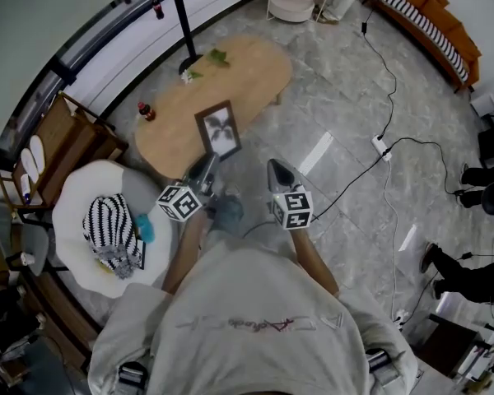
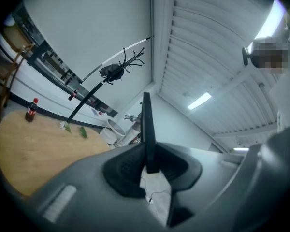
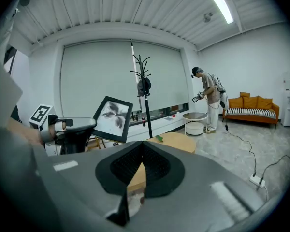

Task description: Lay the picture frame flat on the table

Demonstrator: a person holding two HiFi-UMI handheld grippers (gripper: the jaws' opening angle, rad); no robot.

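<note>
Pale-sweatshirted shoulders of the person (image 1: 247, 319) fill the bottom of the head view, and both forearms reach forward side by side from the torso. Ahead lies the oval wooden table (image 1: 251, 68), with a black coat stand (image 1: 181, 19) rising at its far side. The picture frame (image 1: 218, 130), dark-bordered with a grey leaf print, is up in the air over the near end of the table, tilted and not lying flat, its face turned up toward the person. The left gripper (image 1: 204, 164) points roughly level and is clamped on the frame's lower edge; in its own view the frame shows edge-on as a thin dark blade pinched between the pads. The right gripper (image 1: 278, 171) sits just beside it, clear of the frame and angled a little downward, its jaws closed tip to tip with nothing between them. A small cola bottle (image 1: 146, 111) stands at the table's left edge, and a green leaf (image 1: 218, 56) lies near the stand's foot.
</note>
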